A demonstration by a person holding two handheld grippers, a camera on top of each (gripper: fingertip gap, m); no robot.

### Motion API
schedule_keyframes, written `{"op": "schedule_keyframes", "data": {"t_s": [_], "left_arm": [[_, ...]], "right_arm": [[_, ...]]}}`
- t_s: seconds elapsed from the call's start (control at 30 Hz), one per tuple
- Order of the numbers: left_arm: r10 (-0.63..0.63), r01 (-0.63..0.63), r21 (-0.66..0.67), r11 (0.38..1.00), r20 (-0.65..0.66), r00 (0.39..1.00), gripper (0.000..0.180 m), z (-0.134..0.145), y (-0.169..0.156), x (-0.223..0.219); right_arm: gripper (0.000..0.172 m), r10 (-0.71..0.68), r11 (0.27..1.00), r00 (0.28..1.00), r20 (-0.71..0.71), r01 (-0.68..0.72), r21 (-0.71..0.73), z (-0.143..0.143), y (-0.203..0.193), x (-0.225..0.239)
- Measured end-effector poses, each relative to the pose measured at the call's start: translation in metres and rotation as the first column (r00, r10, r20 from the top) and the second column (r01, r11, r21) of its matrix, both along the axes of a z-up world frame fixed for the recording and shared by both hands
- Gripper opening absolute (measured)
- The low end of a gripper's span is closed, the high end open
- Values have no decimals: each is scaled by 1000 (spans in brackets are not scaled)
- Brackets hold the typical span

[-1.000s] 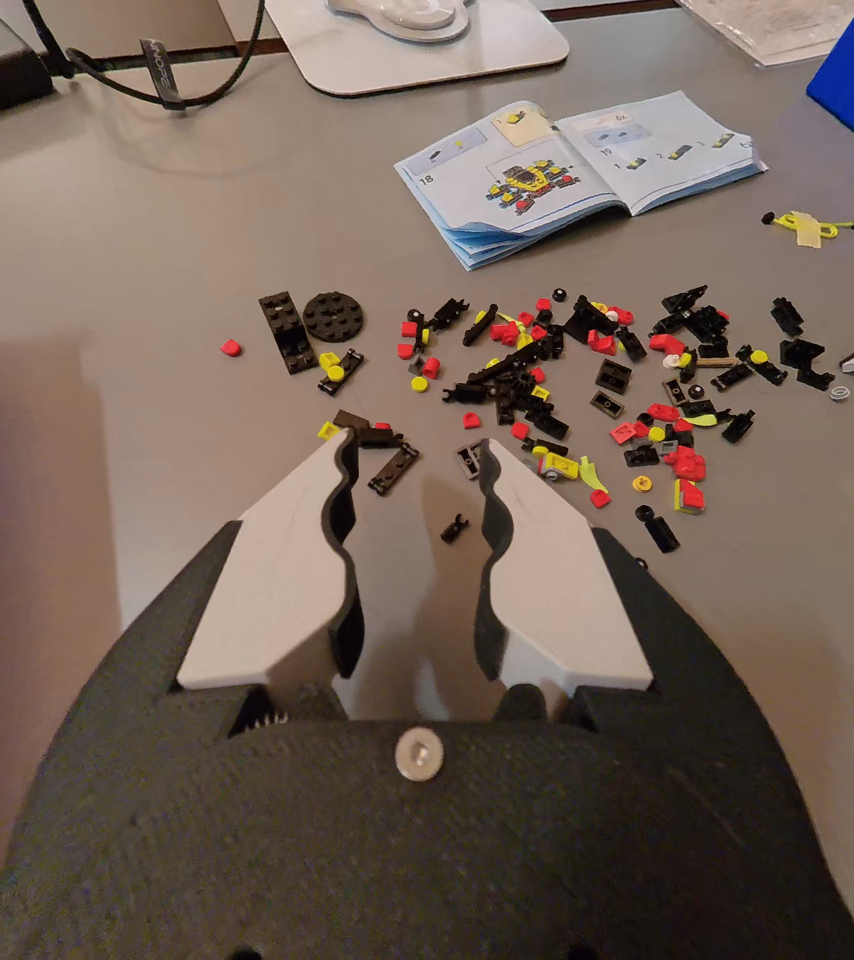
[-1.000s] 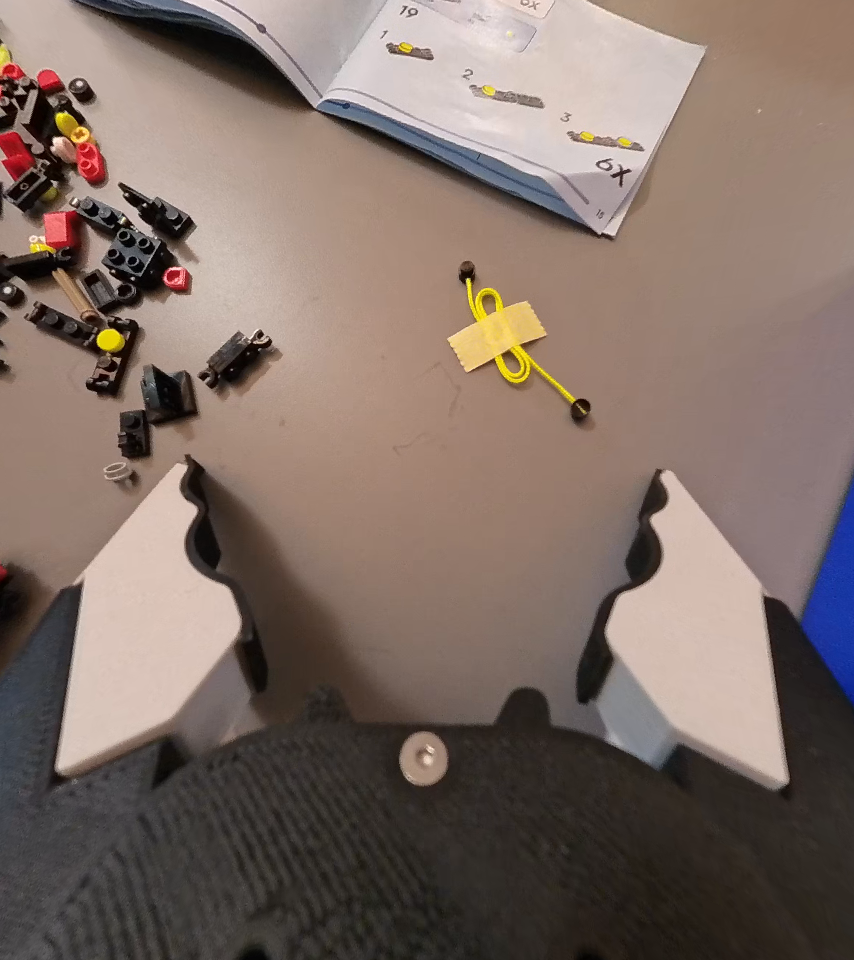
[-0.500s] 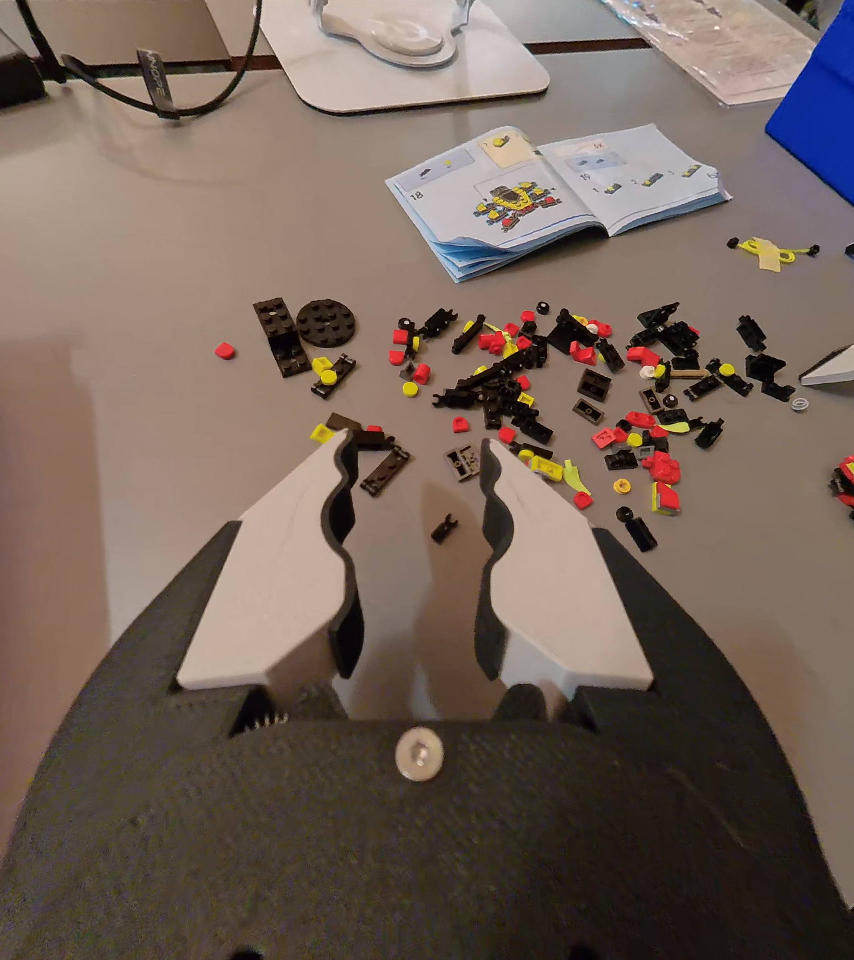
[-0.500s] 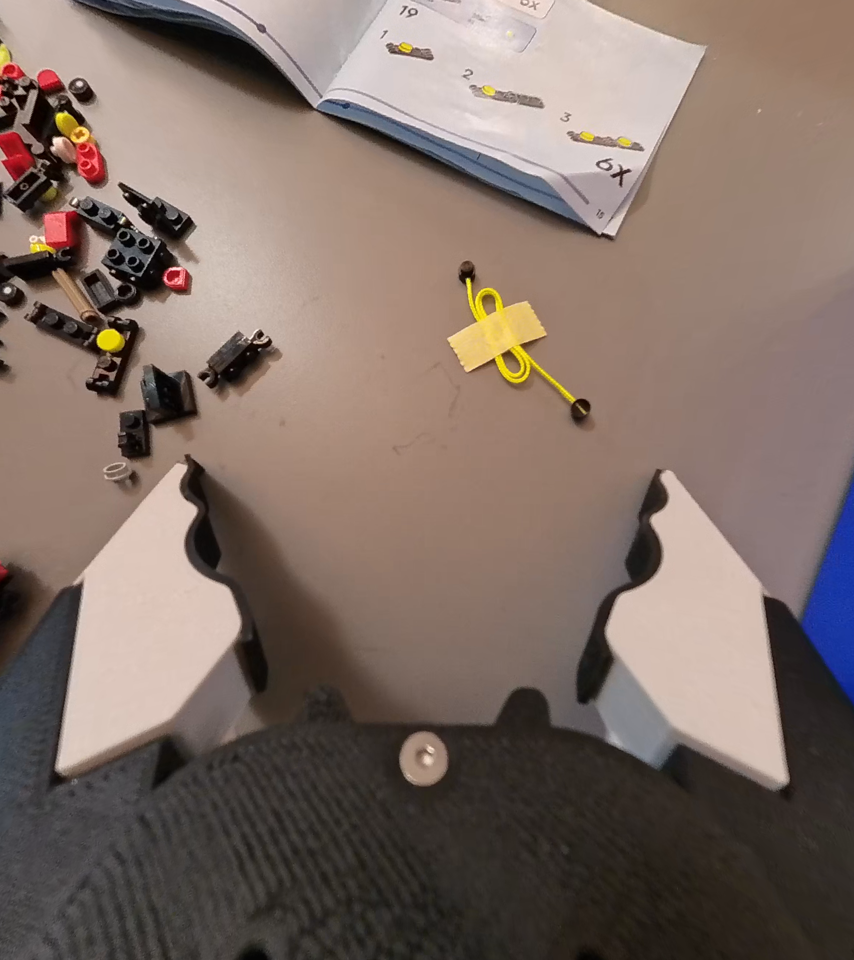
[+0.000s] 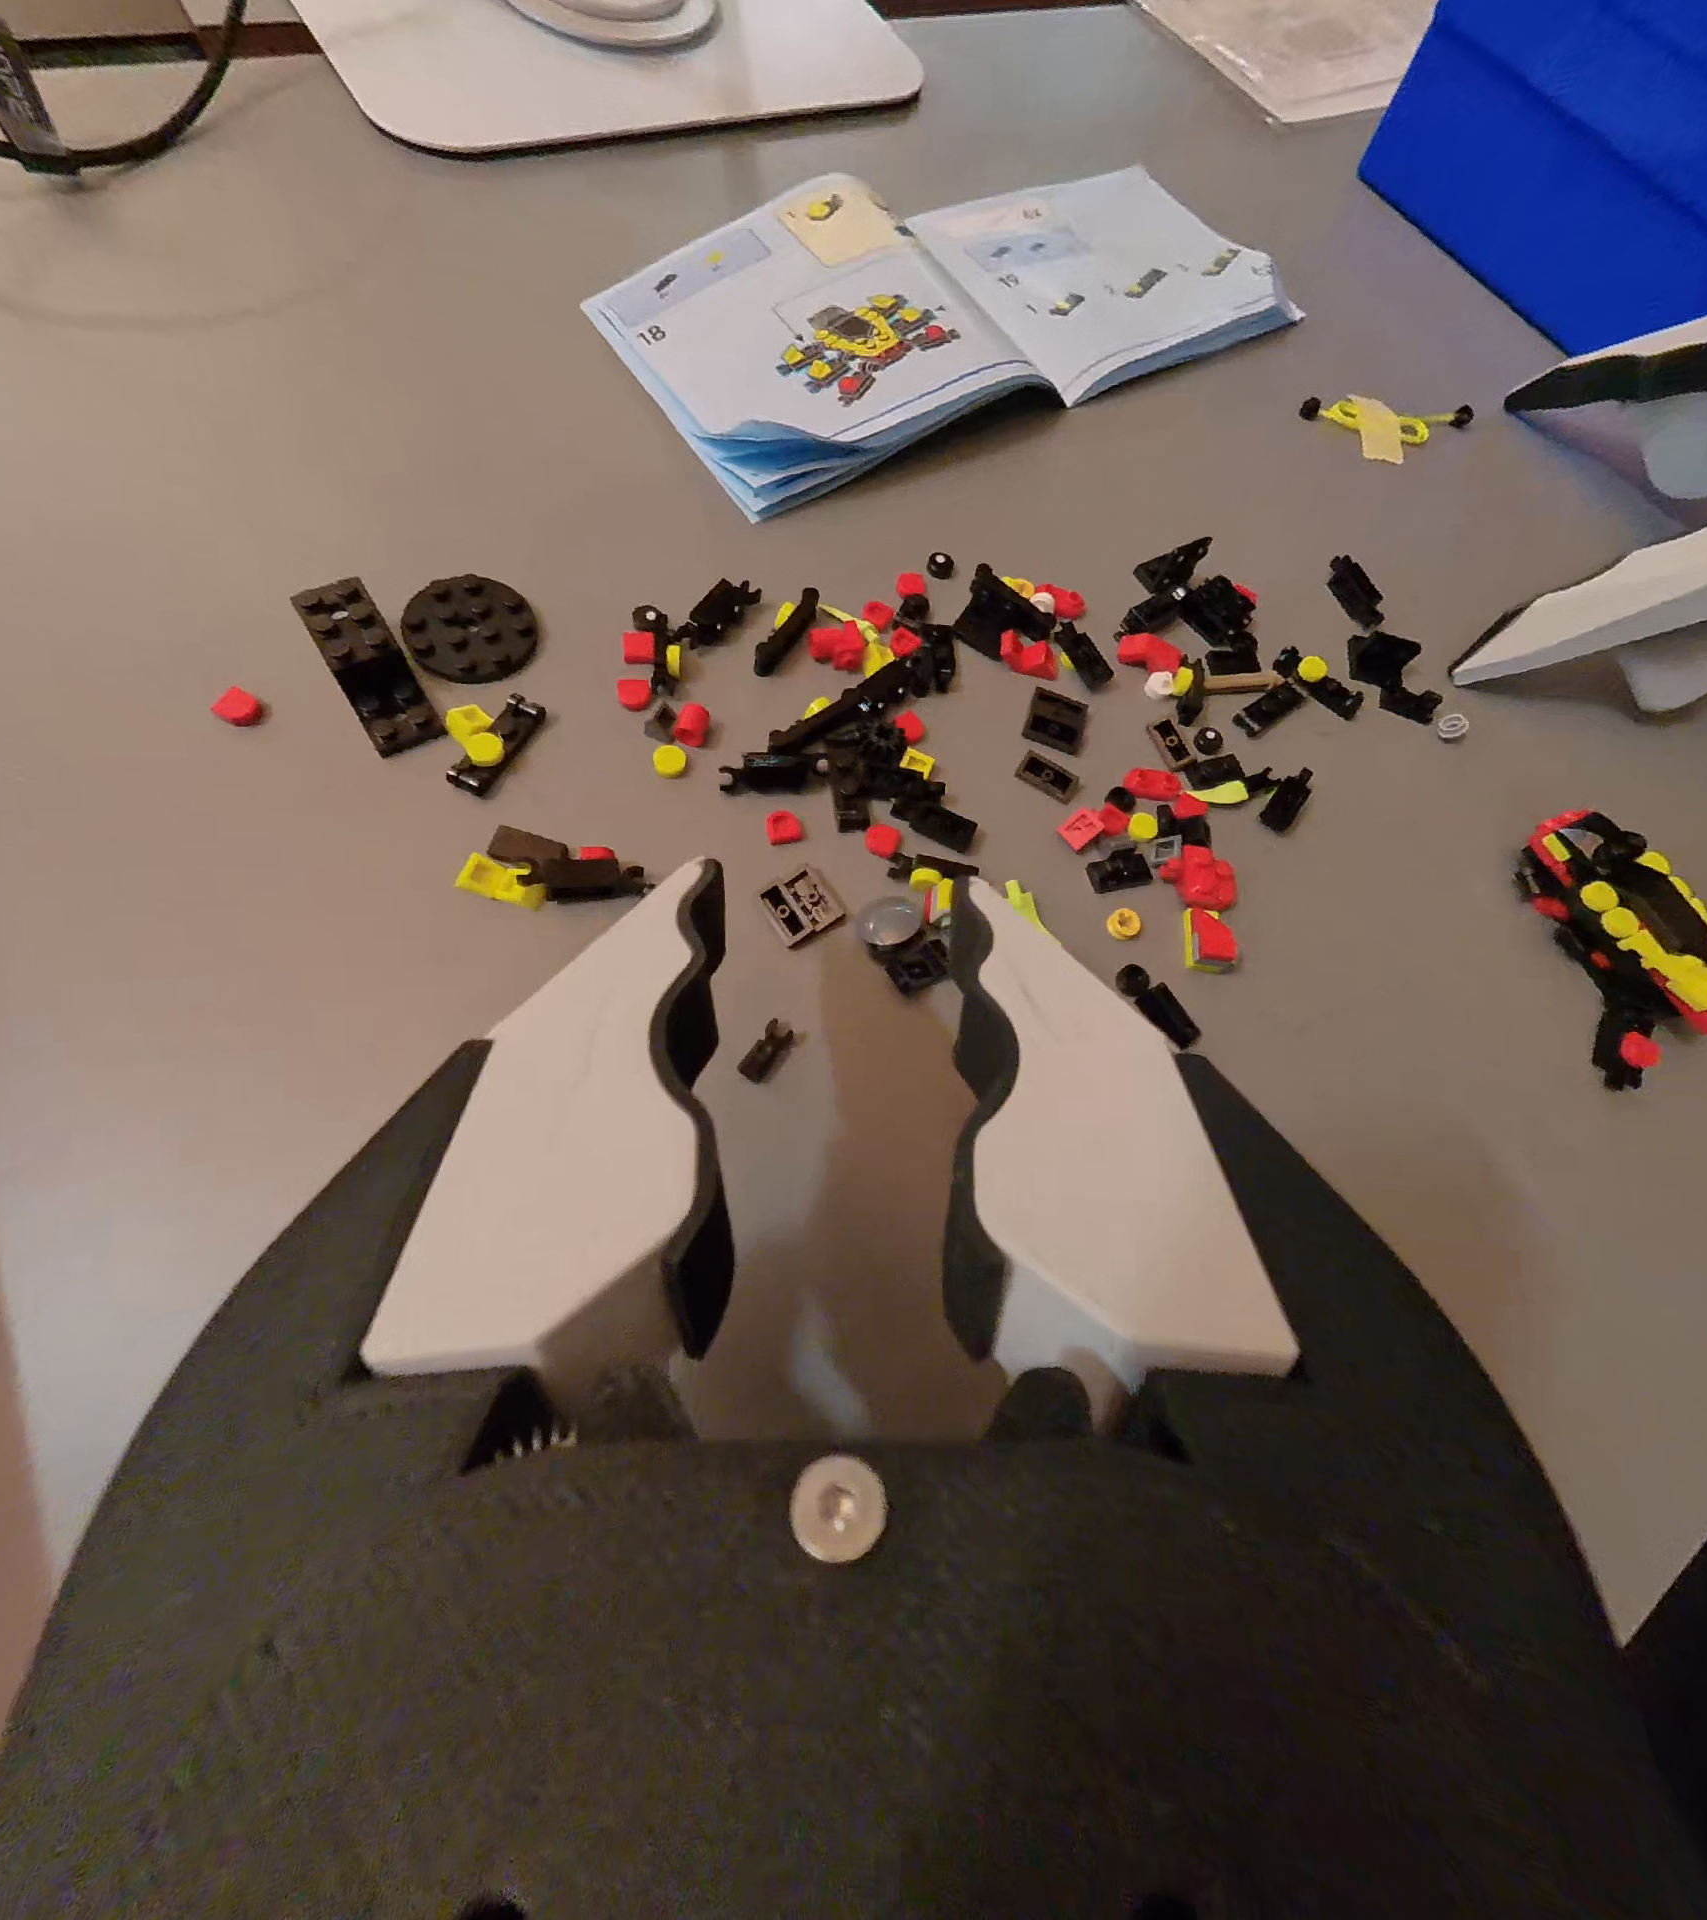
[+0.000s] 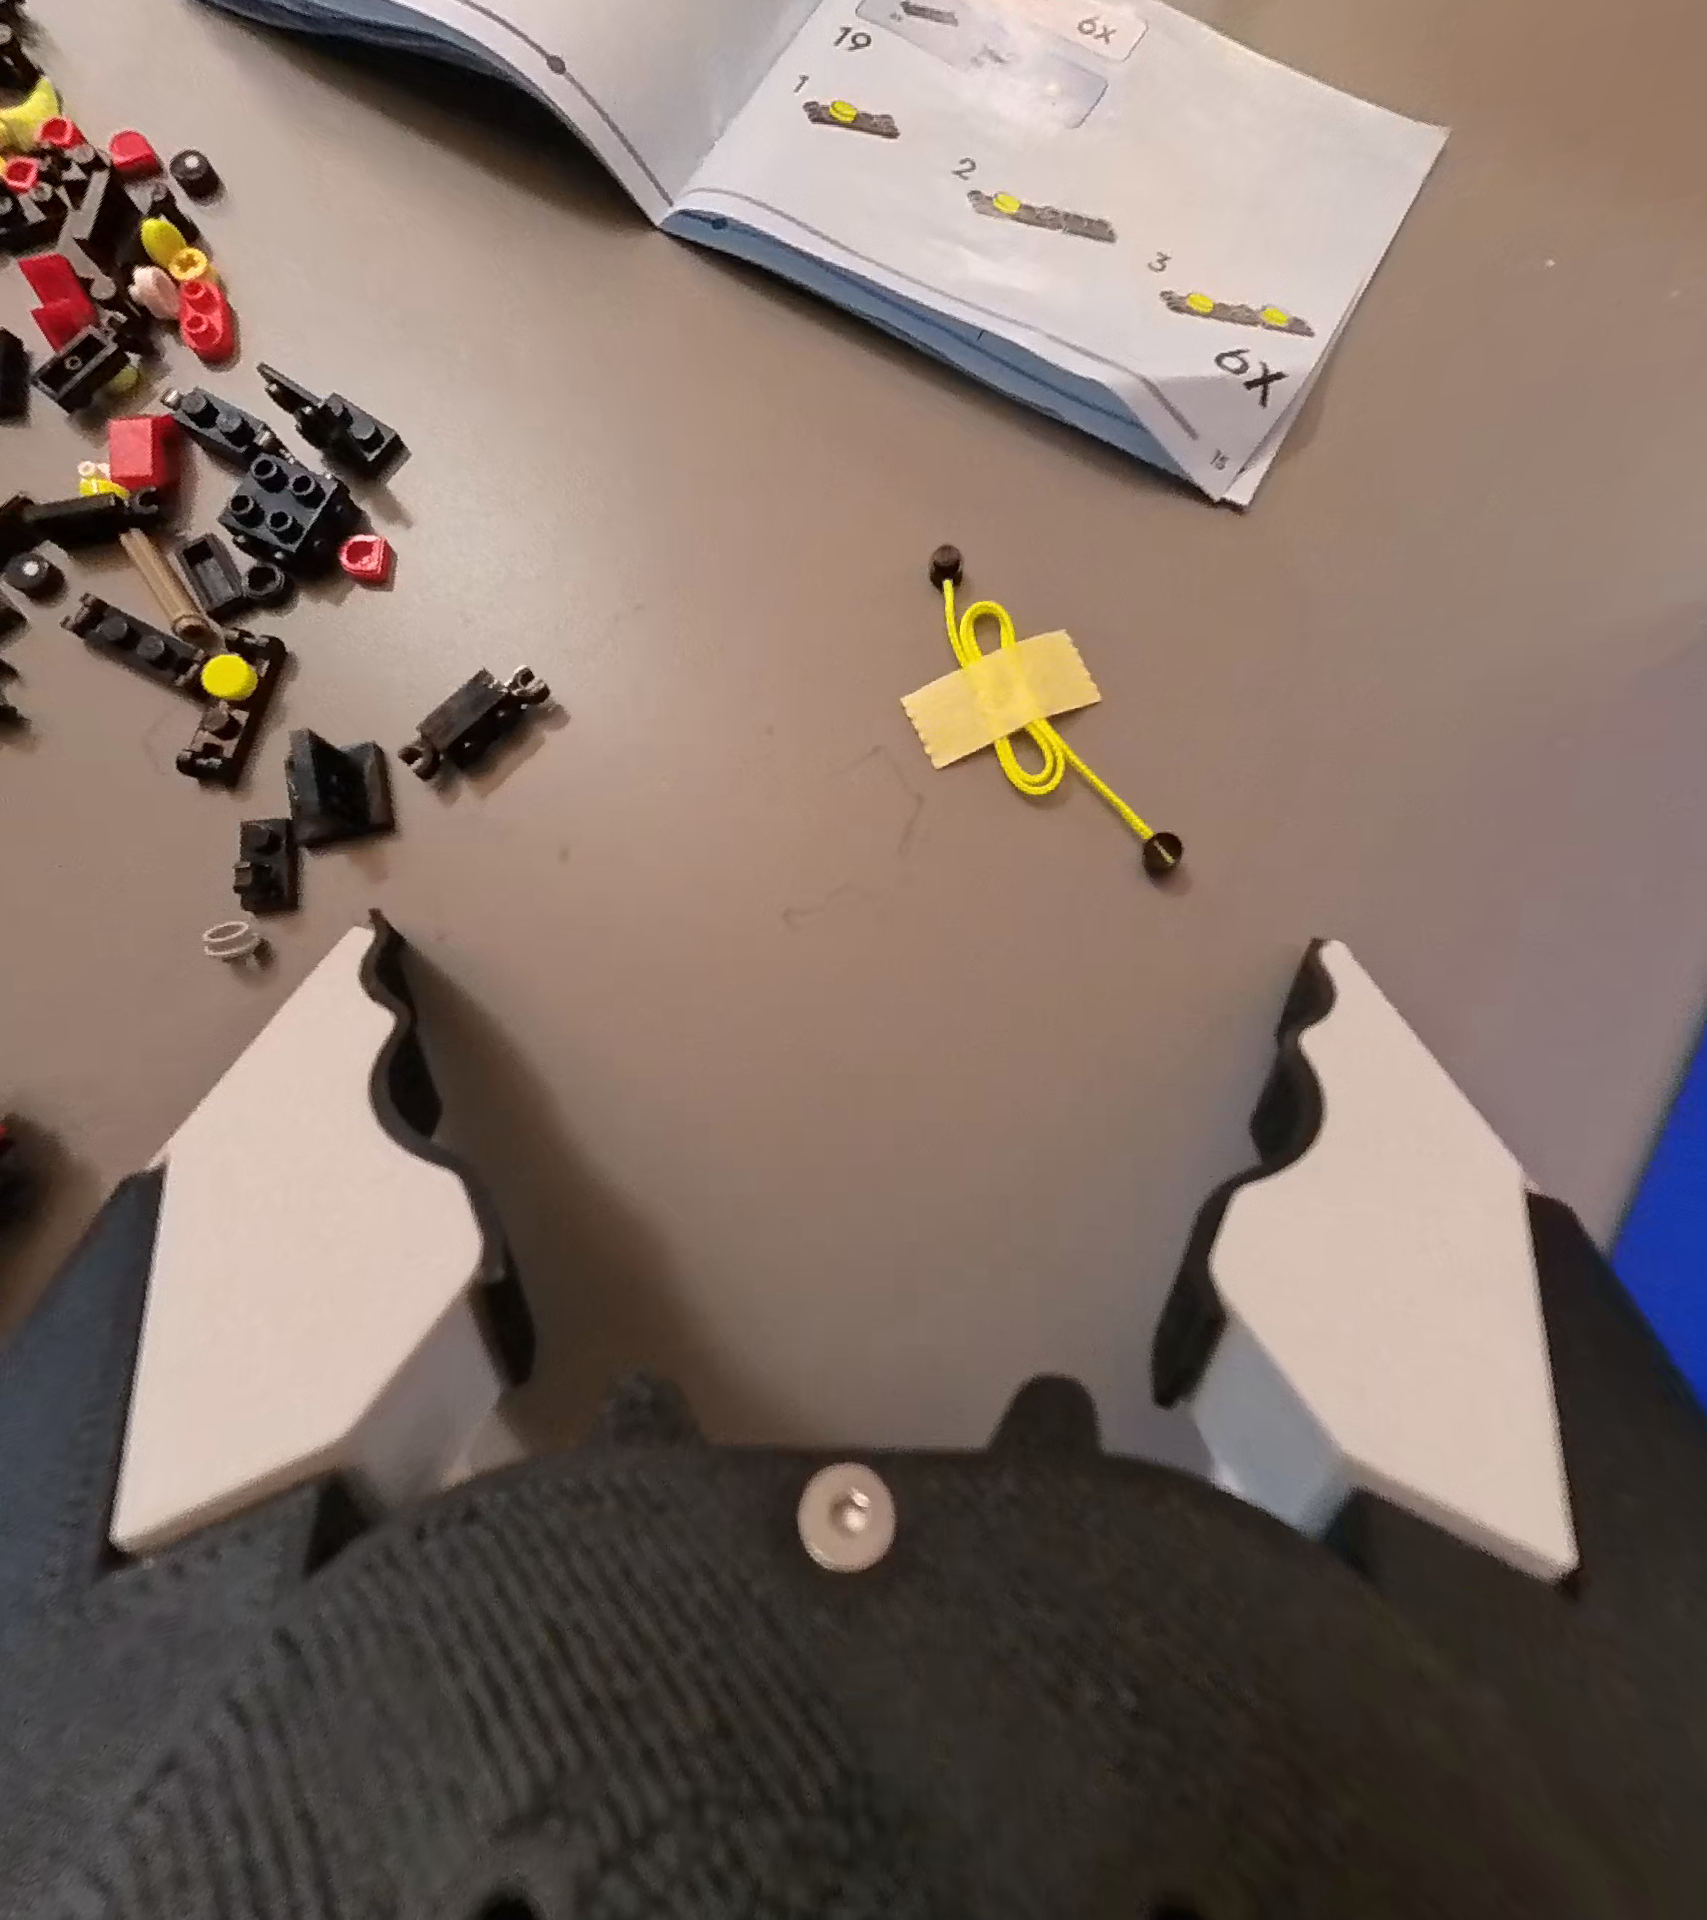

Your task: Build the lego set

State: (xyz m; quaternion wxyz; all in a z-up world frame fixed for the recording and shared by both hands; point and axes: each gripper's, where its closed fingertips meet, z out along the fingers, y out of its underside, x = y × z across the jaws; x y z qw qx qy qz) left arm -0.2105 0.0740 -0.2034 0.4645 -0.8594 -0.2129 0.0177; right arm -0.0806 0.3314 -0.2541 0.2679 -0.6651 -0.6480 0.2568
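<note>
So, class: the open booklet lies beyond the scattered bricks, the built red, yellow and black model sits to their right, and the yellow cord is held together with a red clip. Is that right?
Not quite. The yellow cord is bound by a strip of pale yellow tape, not a red clip; the right wrist view shows it plainly. The booklet and model are as stated.

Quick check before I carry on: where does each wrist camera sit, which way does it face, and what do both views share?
Left wrist view: rides on the left gripper, looking forward and down at the scattered bricks on the grey table; its own two fingers, apart, show.
Right wrist view: rides on the right gripper, looking down at the taped yellow cord; its wide-apart fingers show.
Shared: the open instruction booklet, the cord, the pile's right edge and the small built model.
</note>
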Motion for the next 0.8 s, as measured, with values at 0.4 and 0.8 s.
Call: {"op": "schedule_keyframes", "data": {"t_s": [0.4, 0.8], "left_arm": [[-56, 55, 11, 998, 28, 998, 42, -3, 0, 5], [-84, 84, -17, 996, -6, 996, 41, -9, 5, 12]], "right_arm": [[159, 2, 1000, 1000, 0, -2, 0, 0, 0, 0], [110, 49, 959, 875, -481, 94, 268, 125, -7, 10]]}}
